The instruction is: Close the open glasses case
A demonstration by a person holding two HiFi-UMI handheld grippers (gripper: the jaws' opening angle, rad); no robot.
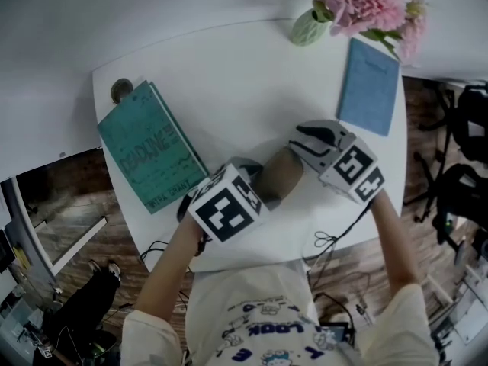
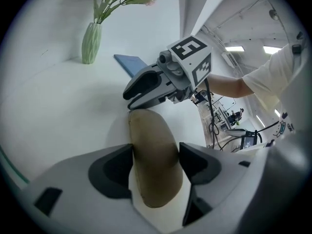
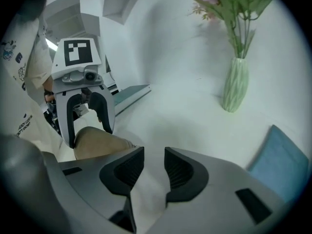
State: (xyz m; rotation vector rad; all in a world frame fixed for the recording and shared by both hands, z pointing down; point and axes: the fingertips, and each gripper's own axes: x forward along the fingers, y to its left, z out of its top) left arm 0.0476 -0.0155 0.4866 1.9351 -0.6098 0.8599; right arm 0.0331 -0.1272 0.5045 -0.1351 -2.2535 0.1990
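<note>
Table, one, white. On it: one teal book, one blue notebook, one green vase of pink flowers, one glasses case. Case tan, rounded, lid down, near front edge. Grippers, two: left gripper spread wide, pads clamped against both case sides; right gripper parted narrowly, empty, just beside case end.

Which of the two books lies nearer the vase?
The thin blue notebook, just right of the vase; the thicker teal book lies at the far left.
</note>
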